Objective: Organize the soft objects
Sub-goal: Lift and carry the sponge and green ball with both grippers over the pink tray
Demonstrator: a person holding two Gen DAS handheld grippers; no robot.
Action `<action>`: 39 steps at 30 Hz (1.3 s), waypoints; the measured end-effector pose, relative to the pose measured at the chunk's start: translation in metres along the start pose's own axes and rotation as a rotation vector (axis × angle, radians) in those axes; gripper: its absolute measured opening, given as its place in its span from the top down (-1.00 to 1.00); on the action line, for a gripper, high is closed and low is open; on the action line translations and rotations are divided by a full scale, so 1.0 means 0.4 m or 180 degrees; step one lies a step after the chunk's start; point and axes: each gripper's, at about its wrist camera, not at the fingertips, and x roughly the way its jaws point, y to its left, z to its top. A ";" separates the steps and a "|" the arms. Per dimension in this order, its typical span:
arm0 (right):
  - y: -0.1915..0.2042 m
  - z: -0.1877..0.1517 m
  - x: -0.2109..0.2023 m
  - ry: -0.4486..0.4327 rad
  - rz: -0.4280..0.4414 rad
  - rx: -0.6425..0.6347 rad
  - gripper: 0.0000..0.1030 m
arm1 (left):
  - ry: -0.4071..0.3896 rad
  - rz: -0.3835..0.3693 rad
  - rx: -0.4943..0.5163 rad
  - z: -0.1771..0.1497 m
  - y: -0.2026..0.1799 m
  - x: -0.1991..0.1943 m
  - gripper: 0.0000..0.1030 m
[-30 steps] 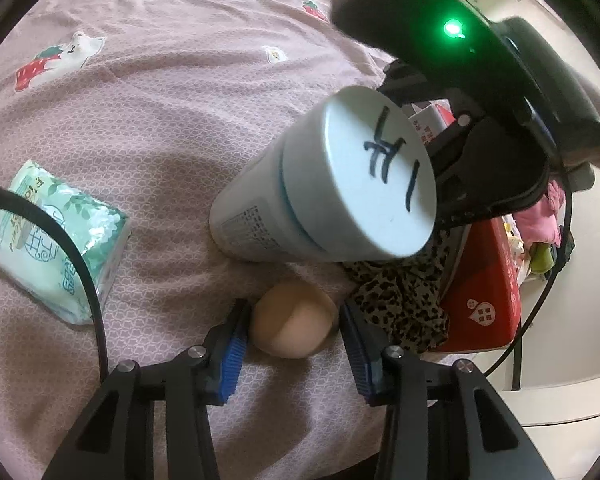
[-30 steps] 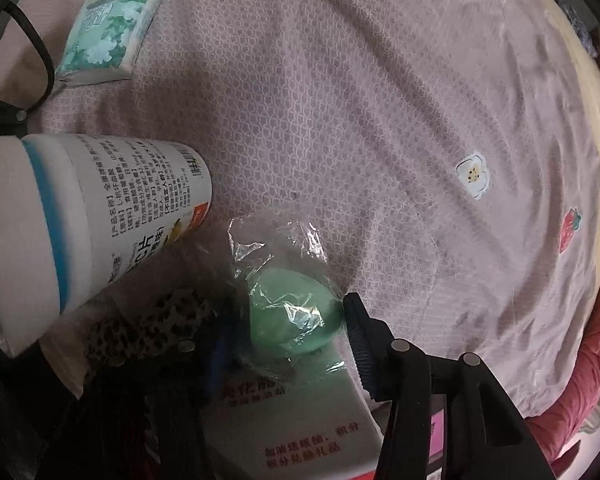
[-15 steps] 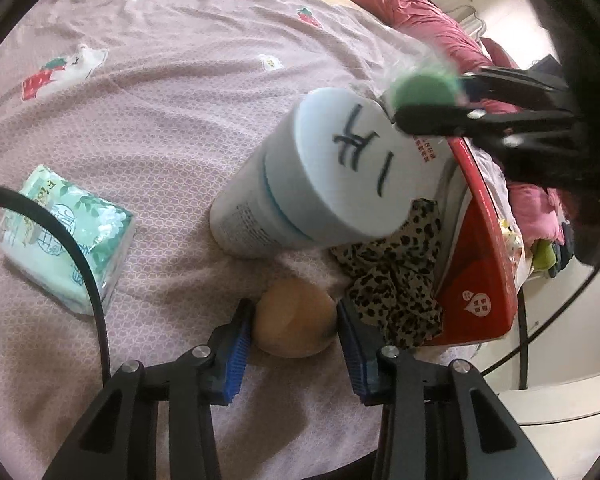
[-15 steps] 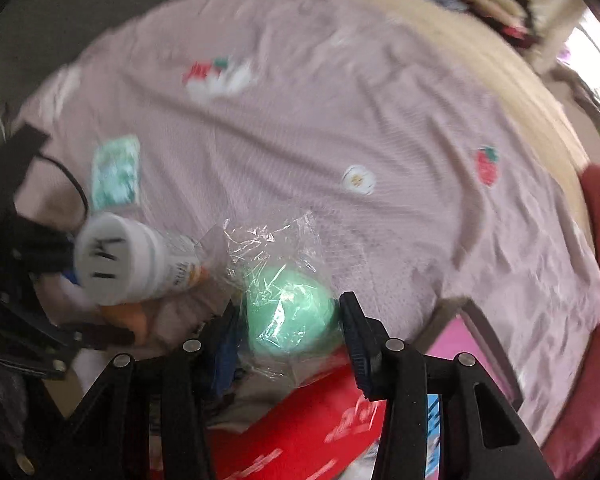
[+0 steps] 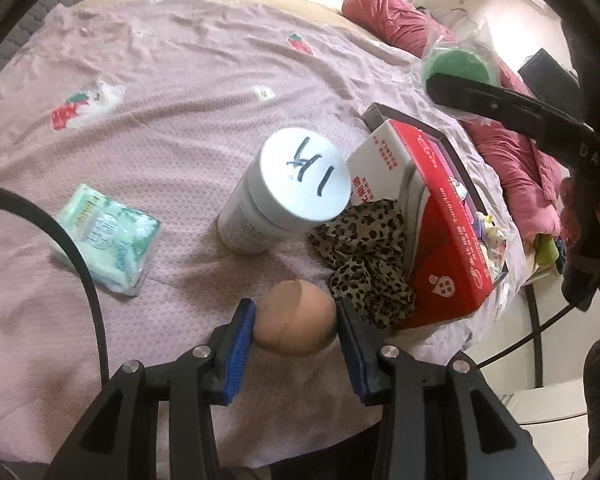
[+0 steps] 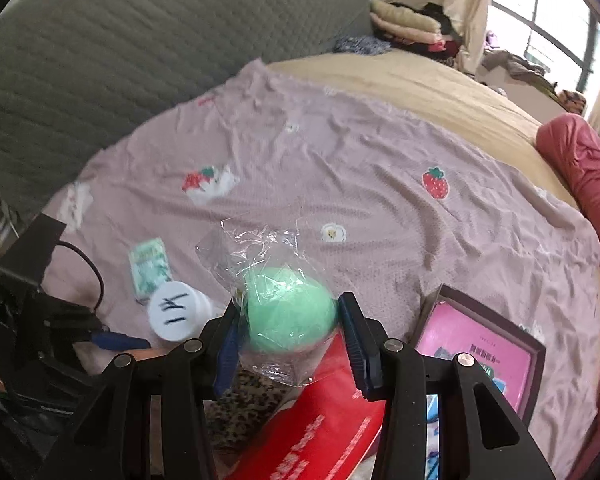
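Note:
My left gripper (image 5: 296,328) is shut on a tan soft ball (image 5: 296,322) and holds it above the pink bedsheet (image 5: 180,92). My right gripper (image 6: 288,330) is shut on a green soft ball in a clear plastic wrapper (image 6: 290,314), high above the bed; this ball also shows in the left wrist view (image 5: 458,64) at the upper right. A leopard-print cloth (image 5: 364,256) lies beside the red box (image 5: 440,240). A green tissue pack (image 5: 108,240) lies on the sheet to the left.
A white canister with a marked lid (image 5: 288,196) stands next to the red box. A dark tray with a pink card (image 6: 480,344) lies behind the box. A red blanket (image 5: 400,24) and a grey headboard (image 6: 140,40) edge the bed.
Both grippers have risen from the bed with their balls. The right one lifted the green ball far up and tilted its view toward the headboard. The left one lifted the tan ball slightly.

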 end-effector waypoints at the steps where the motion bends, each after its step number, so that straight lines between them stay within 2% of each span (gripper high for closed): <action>1: 0.006 -0.006 -0.015 -0.0026 0.0028 0.0063 0.08 | -0.0003 0.0015 0.0007 0.002 -0.006 -0.006 0.18; 9: 0.055 -0.058 -0.095 -0.0198 0.0047 0.0280 0.08 | -0.0189 0.0143 0.0156 -0.006 -0.057 -0.094 0.18; 13: 0.084 -0.083 -0.149 -0.0350 0.0014 0.0382 0.08 | -0.0267 0.0291 0.0281 -0.008 -0.089 -0.131 0.18; 20: 0.118 -0.126 -0.232 -0.0574 -0.0045 0.0512 0.08 | -0.0470 0.0385 0.0401 -0.007 -0.140 -0.208 0.18; 27: 0.118 -0.156 -0.312 -0.0786 -0.0139 0.0676 0.08 | -0.0592 0.0447 0.0523 0.000 -0.189 -0.260 0.18; 39: 0.073 -0.200 -0.424 -0.1053 -0.0255 0.0914 0.08 | -0.0651 0.0477 0.0755 0.001 -0.277 -0.295 0.18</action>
